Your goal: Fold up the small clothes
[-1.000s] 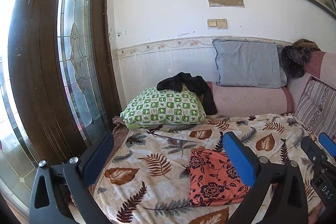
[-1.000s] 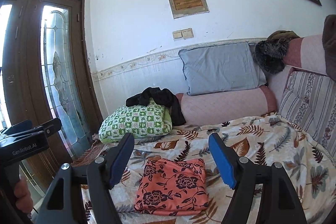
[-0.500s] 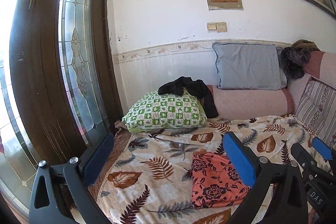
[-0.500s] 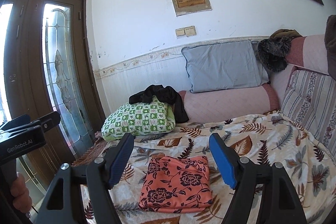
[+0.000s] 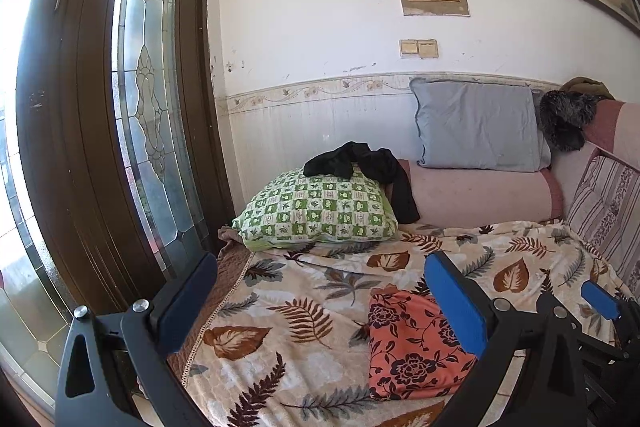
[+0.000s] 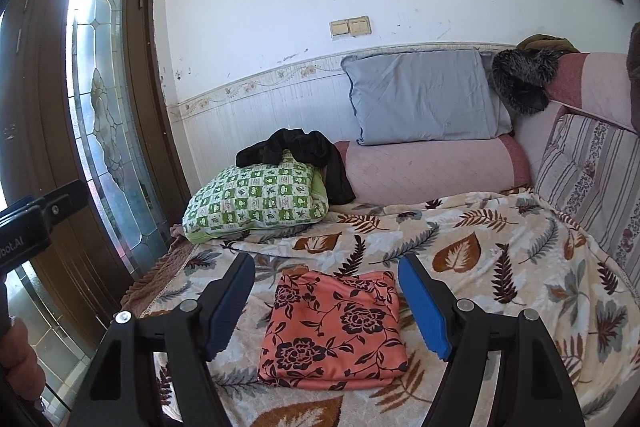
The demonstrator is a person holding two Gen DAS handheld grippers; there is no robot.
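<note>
A folded orange garment with dark flowers (image 6: 334,327) lies flat on the leaf-print blanket (image 6: 500,267); it also shows in the left wrist view (image 5: 408,343). My right gripper (image 6: 326,307) is open and empty, held above and just in front of the garment, its blue pads on either side of it. My left gripper (image 5: 320,303) is open and empty, to the left of the garment, above the blanket (image 5: 280,327). A black garment (image 6: 300,155) lies crumpled on the green checked pillow (image 6: 256,203).
A pink bolster (image 6: 432,167) with a grey pillow (image 6: 424,99) lies along the back wall. A striped cushion (image 6: 592,179) stands at the right. A wooden door with stained glass (image 5: 152,131) is at the left, beside the bed's edge.
Both grippers have drawn back and up a little from the folded garment, which sits lower in both views. Both stay open. The garment has not moved.
</note>
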